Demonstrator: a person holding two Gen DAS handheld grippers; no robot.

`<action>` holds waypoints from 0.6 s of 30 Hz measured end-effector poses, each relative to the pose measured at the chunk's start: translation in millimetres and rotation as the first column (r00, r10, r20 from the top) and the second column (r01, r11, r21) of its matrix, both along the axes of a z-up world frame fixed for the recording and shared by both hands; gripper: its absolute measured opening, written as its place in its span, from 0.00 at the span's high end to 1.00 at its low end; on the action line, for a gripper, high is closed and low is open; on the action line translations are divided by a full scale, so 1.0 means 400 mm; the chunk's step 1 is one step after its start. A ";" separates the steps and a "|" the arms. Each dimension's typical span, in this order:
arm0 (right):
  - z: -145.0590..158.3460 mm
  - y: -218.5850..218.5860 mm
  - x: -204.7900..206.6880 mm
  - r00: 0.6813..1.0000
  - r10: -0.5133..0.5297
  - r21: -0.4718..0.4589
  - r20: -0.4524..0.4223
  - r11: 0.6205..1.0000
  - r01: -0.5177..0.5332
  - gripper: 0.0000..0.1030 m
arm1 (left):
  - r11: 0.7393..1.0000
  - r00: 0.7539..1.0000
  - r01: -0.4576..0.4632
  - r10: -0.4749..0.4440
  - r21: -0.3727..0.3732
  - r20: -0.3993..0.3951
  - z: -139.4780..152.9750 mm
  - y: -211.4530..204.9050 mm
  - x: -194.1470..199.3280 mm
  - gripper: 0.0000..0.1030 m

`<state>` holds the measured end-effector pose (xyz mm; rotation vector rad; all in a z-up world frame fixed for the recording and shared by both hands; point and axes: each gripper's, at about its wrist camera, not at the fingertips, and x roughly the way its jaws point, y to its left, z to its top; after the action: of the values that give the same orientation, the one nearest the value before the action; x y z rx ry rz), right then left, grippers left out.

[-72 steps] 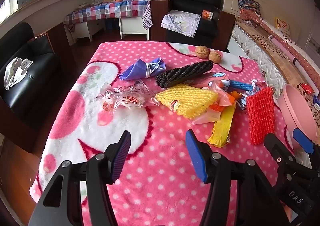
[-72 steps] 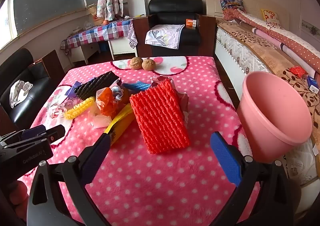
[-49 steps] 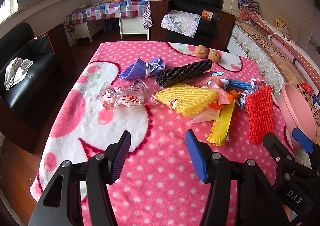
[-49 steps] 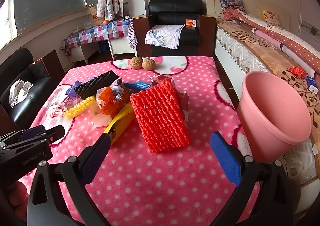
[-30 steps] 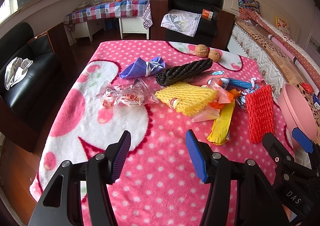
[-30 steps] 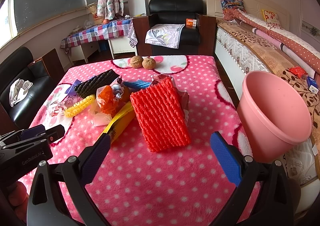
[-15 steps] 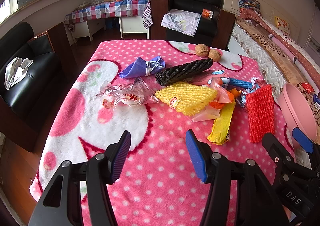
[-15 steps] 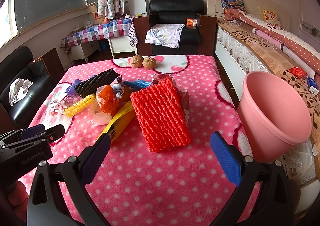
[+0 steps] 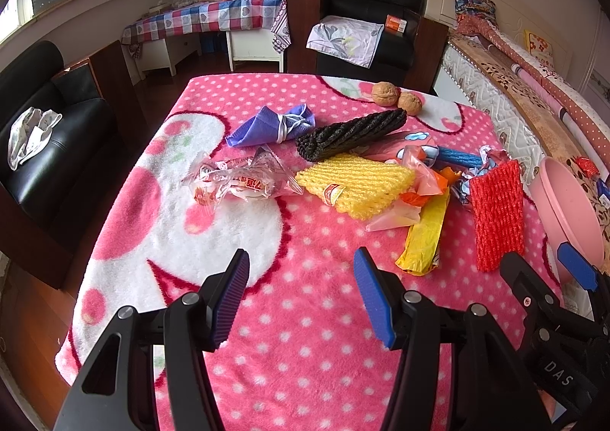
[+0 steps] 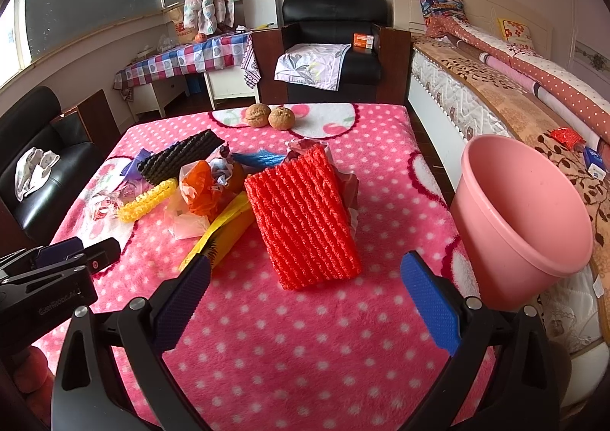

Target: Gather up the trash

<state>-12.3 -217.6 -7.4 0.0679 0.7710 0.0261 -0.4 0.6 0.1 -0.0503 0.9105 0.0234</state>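
Trash lies on a pink dotted blanket (image 9: 305, 316): a clear wrapper (image 9: 244, 183), a purple cloth (image 9: 267, 127), a black foam net (image 9: 350, 139), a yellow foam net (image 9: 358, 183), a yellow wrapper (image 9: 423, 236), an orange bag (image 10: 202, 190) and a red foam net (image 10: 305, 221). A pink bucket (image 10: 522, 217) stands at the table's right edge. My left gripper (image 9: 301, 293) is open and empty over the near blanket. My right gripper (image 10: 305, 301) is open and empty, just short of the red net.
Two walnuts (image 9: 396, 97) sit at the table's far end. A black armchair (image 9: 366, 19) stands behind the table, a black sofa (image 9: 38, 133) to the left, a bed (image 10: 514, 95) to the right. The table's near and left edges drop to a wooden floor.
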 end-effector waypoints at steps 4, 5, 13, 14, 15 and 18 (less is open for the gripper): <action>0.002 -0.006 -0.005 1.000 -0.016 -0.021 -0.002 1.000 0.016 0.03 | 1.000 1.000 0.003 -0.003 0.001 -0.001 -0.005 -0.002 -0.004 0.45; -0.003 -0.001 -0.003 1.000 -0.018 -0.024 -0.002 1.000 0.018 0.03 | 1.000 1.000 0.005 -0.005 0.001 -0.003 -0.015 0.002 0.000 0.45; -0.005 -0.012 -0.004 0.999 -0.045 -0.039 -0.008 0.998 0.044 0.03 | 1.000 1.000 0.014 -0.014 0.006 -0.007 -0.021 -0.011 0.001 0.45; -0.005 -0.014 -0.006 0.999 -0.046 -0.040 -0.009 0.998 0.045 0.03 | 1.000 1.000 0.014 -0.014 0.007 -0.008 -0.018 -0.013 -0.001 0.45; -0.005 -0.014 -0.006 0.999 -0.047 -0.041 -0.010 0.998 0.046 0.03 | 1.000 1.000 0.014 -0.014 0.007 -0.007 -0.018 -0.013 -0.001 0.45; -0.004 -0.014 -0.005 0.999 -0.050 -0.044 -0.012 0.998 0.049 0.03 | 1.000 1.000 0.017 -0.017 0.008 -0.006 -0.016 -0.015 -0.005 0.45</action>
<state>-14.3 -223.1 -9.2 0.0453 0.7824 -0.0383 -2.5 -5.4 -6.2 -0.0351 0.9162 0.0113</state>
